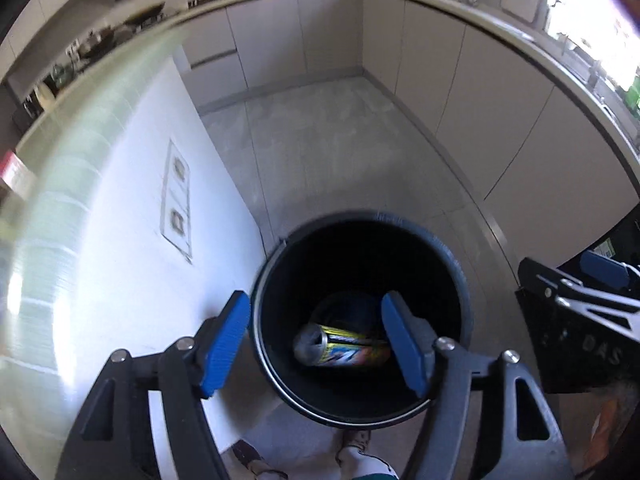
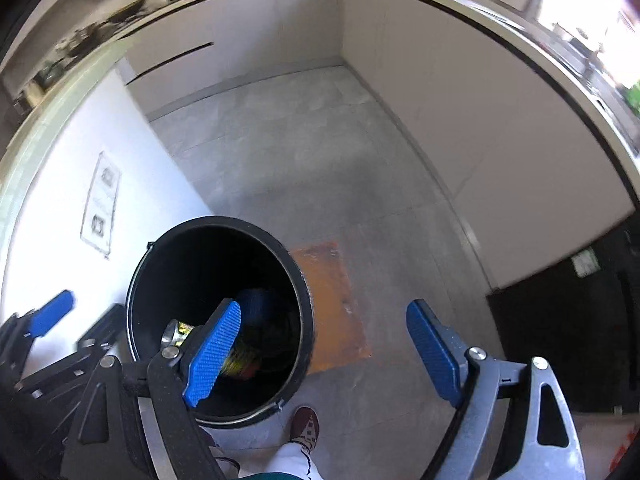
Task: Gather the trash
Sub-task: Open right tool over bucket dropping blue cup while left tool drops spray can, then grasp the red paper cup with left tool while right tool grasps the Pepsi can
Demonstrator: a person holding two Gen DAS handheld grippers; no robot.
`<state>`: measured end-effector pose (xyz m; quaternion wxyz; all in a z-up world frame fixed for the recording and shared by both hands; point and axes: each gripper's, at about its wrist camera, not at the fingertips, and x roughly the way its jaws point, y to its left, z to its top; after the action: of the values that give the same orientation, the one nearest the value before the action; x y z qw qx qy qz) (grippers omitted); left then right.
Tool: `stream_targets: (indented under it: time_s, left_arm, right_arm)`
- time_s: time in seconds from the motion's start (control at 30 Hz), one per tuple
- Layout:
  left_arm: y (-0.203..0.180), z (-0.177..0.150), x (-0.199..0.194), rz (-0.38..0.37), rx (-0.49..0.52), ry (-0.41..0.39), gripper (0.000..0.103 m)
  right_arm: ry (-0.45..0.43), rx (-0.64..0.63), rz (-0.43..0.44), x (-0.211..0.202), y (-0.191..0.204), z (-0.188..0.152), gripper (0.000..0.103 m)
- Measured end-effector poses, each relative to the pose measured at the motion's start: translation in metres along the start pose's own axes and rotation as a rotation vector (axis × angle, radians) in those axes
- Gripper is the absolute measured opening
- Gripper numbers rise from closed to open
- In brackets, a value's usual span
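Lying on its side at the bottom of the black bin (image 1: 452, 280), the can (image 1: 344, 346) is being viewed from above: long axis roughly level, open top pointing left in the left wrist view. The left gripper (image 1: 316, 346) is being held spread over the bin, nothing between its pads. The right gripper (image 2: 324, 354) is likewise being held wide, empty.

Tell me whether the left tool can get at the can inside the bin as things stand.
Probably yes. The left tool hangs open right above the black bin, whose mouth is uncovered, and the can lies on its side at the bottom with nothing over it. The bin looks deep, so reaching down between its walls may be tight.
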<state>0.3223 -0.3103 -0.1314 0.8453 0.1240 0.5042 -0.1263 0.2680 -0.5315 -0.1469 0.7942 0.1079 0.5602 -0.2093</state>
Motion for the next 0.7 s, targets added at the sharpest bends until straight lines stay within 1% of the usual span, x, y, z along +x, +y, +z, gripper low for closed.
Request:
stream_targets:
  time_s: [0.07, 0.13, 0.2, 0.23, 0.3, 0.4, 0.47, 0.5, 0.57, 0.6, 0.63, 0.7]
  left_arm:
    - [0.005, 0.002, -0.02, -0.016, -0.001, -0.031, 0.07]
    - [0.014, 0.004, -0.045, -0.039, -0.016, -0.067, 0.07]
    - [0.02, 0.008, -0.064, -0.045, -0.019, -0.097, 0.07]
    - [0.026, 0.008, -0.079, -0.049, -0.023, -0.118, 0.07]
    - [0.037, 0.011, -0.096, -0.051, -0.034, -0.144, 0.07]
    - [0.068, 0.008, -0.131, -0.054, -0.067, -0.203, 0.071]
    - [0.09, 0.006, -0.145, -0.051, -0.089, -0.236, 0.075]
    - [0.101, 0.004, -0.152, -0.04, -0.099, -0.25, 0.076]
    - [0.126, -0.003, -0.162, -0.008, -0.115, -0.273, 0.076]
    - [0.139, -0.006, -0.165, 0.008, -0.126, -0.277, 0.076]
    - [0.154, -0.011, -0.165, 0.023, -0.141, -0.277, 0.076]
    - [0.185, -0.021, -0.167, 0.055, -0.178, -0.276, 0.076]
  right_arm:
    - [-0.056, 0.013, -0.02, -0.017, 0.0, 0.0, 0.087]
    - [-0.105, 0.026, -0.009, -0.039, 0.002, 0.0, 0.087]
    - [-0.138, 0.038, -0.001, -0.057, 0.007, -0.001, 0.087]
    - [-0.159, 0.042, 0.0, -0.071, 0.013, -0.002, 0.087]
    - [-0.185, 0.045, 0.001, -0.089, 0.023, -0.003, 0.087]
    - [-0.234, 0.042, 0.011, -0.12, 0.045, -0.007, 0.087]
    - [-0.262, 0.032, 0.025, -0.139, 0.067, -0.01, 0.087]
    - [-0.273, 0.028, 0.033, -0.145, 0.076, -0.011, 0.087]
    - [-0.293, 0.002, 0.061, -0.158, 0.109, -0.015, 0.087]
    - [-0.297, -0.006, 0.067, -0.162, 0.118, -0.017, 0.087]
    - [-0.301, -0.025, 0.086, -0.166, 0.138, -0.019, 0.087]
    - [-0.306, -0.053, 0.112, -0.172, 0.167, -0.025, 0.087]
